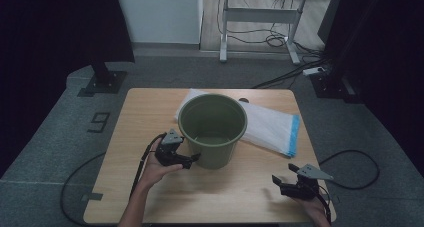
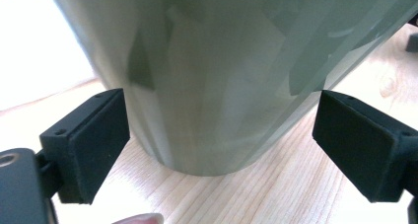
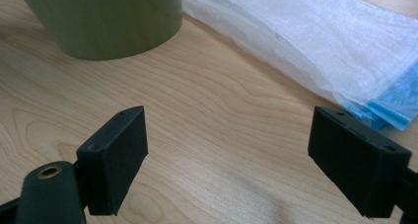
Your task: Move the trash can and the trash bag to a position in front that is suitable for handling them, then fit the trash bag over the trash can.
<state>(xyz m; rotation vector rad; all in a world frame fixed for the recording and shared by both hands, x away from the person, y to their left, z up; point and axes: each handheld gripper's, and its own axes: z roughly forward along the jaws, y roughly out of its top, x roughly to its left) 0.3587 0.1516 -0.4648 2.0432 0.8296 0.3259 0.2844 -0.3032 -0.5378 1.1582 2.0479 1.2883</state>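
Observation:
An olive-green plastic bucket (image 1: 213, 129) stands upright and empty in the middle of the wooden table (image 1: 150, 187). My left gripper (image 1: 187, 159) is open at the bucket's lower left side; in the left gripper view its jaws stand wide on either side of the bucket's base (image 2: 217, 86), not touching it. Behind and to the right of the bucket lies a flat stack of white plastic bags with a blue edge (image 1: 272, 127), also seen as the bags (image 3: 315, 41). My right gripper (image 1: 282, 183) is open near the table's front right corner, over bare wood.
The table's front edge runs just below both hands. A cable (image 1: 350, 169) loops on the grey floor to the right, another to the left. A desk frame (image 1: 260, 17) and dark stands are behind the table.

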